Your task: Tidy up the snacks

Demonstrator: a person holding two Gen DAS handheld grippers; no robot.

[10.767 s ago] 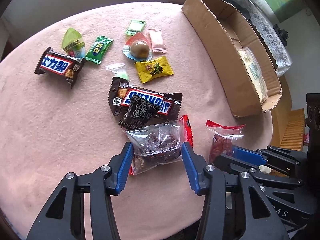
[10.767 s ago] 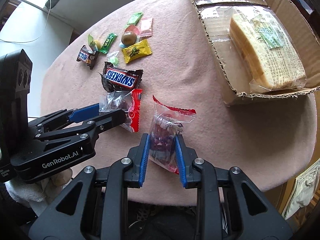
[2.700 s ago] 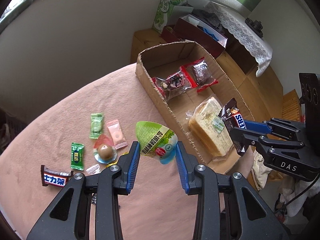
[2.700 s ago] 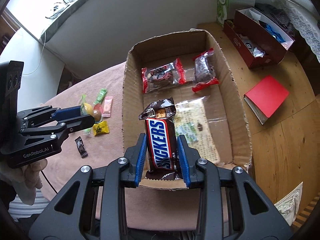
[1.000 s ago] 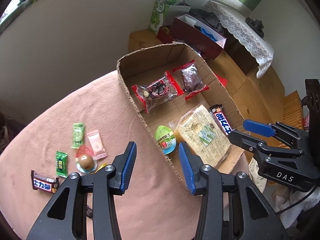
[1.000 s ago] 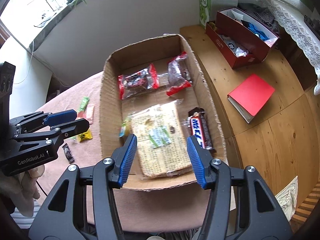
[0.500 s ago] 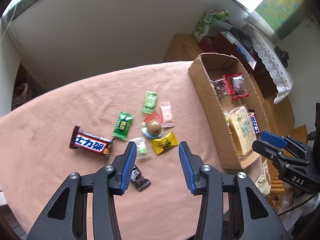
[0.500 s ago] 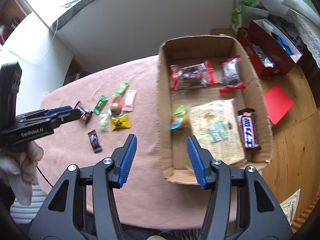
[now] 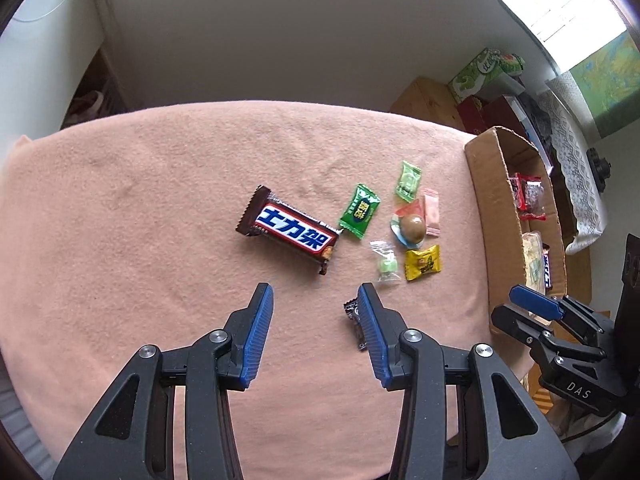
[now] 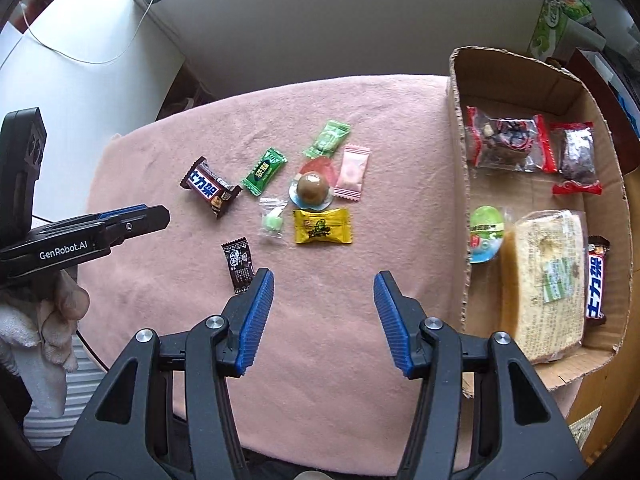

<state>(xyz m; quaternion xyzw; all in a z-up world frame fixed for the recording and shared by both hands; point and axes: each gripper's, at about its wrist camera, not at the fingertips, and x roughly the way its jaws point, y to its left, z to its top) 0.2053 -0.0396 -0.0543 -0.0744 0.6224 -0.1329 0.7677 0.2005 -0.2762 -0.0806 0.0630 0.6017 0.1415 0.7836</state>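
- Snacks lie in two groups: eight loose pieces on the pink-covered desk, and six already in the cardboard box at the right.
- On the desk are a brown chocolate bar, a dark green candy, a pale green candy, a pink candy, a round brown sweet, a yellow candy, a clear-wrapped green candy and a small black packet.
- The left gripper hangs over the desk with its jaws partly open and nothing between them; the chocolate bar lies just beyond its tips.
- The right gripper also has its jaws apart and empty, with bare cloth between them.
- Risk: the small candies lie close together, some touching, so closing jaws may catch two or push a neighbour away.
- Risk: the black packet lies flat just beside the left gripper's right jaw and may slip under it.
- Risk: the soft cloth may bunch into the jaws.
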